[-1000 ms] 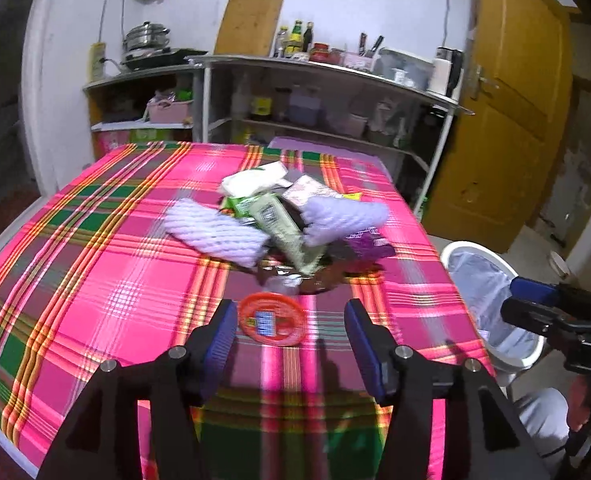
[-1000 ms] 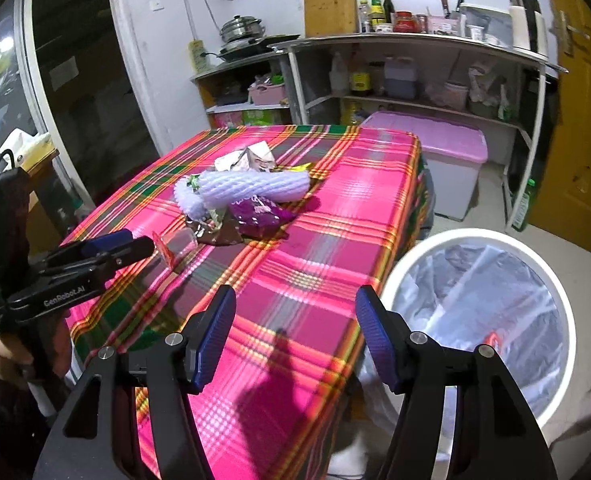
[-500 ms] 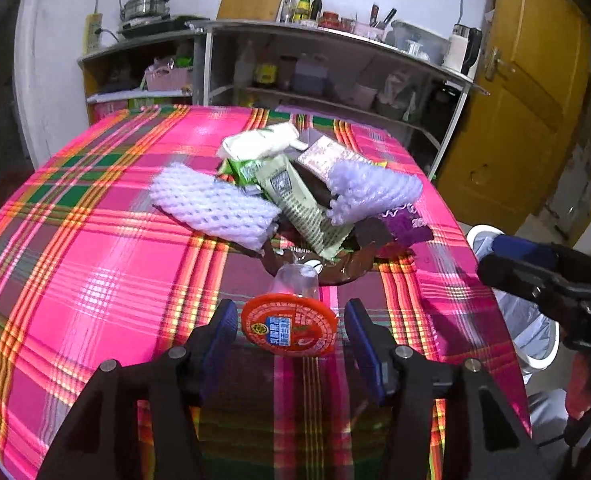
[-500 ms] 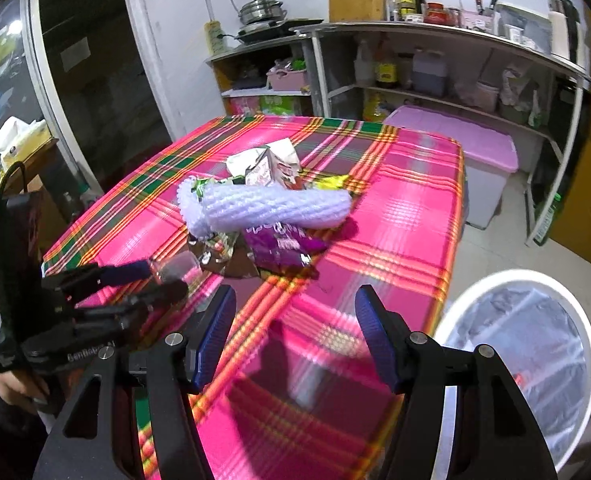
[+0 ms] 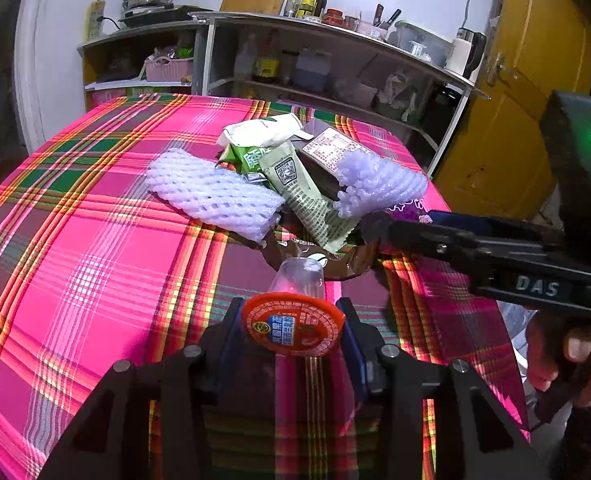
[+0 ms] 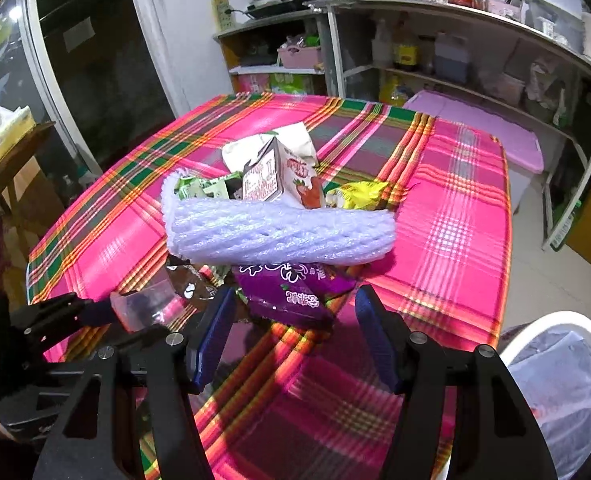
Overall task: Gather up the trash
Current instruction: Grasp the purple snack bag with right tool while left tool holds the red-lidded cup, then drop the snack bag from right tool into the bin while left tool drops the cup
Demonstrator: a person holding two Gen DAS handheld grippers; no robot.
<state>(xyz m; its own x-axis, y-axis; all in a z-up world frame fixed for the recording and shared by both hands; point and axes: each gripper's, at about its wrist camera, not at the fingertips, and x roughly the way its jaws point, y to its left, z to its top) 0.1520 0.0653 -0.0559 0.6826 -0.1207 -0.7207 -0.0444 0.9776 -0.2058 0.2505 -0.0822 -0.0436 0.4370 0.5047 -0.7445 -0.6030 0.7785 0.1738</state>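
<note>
My left gripper [image 5: 293, 330] is shut on a clear plastic cup with an orange lid [image 5: 292, 328], which lies on its side on the plaid table; the cup also shows in the right wrist view [image 6: 143, 306]. Beyond it lies a trash pile: two white foam nets [image 5: 211, 194] [image 5: 379, 184], a green wrapper [image 5: 307, 196], a white packet [image 5: 263, 130]. My right gripper [image 6: 291, 340] is open, its blue pads on either side of a purple wrapper [image 6: 291, 292]. A foam net [image 6: 279, 232], a milk carton [image 6: 275, 176] and a yellow wrapper [image 6: 363, 194] lie behind it.
A white bin lined with a clear bag [image 6: 555, 392] stands on the floor off the table's right edge. Shelves with bottles and containers [image 5: 315, 64] line the back wall. A yellow door [image 5: 515, 120] is at right. A pink storage box [image 6: 475, 136] sits beyond the table.
My left gripper advanced to the orange-lidded cup and closed on it. My right gripper swung from the bin side toward the pile and now straddles the purple wrapper.
</note>
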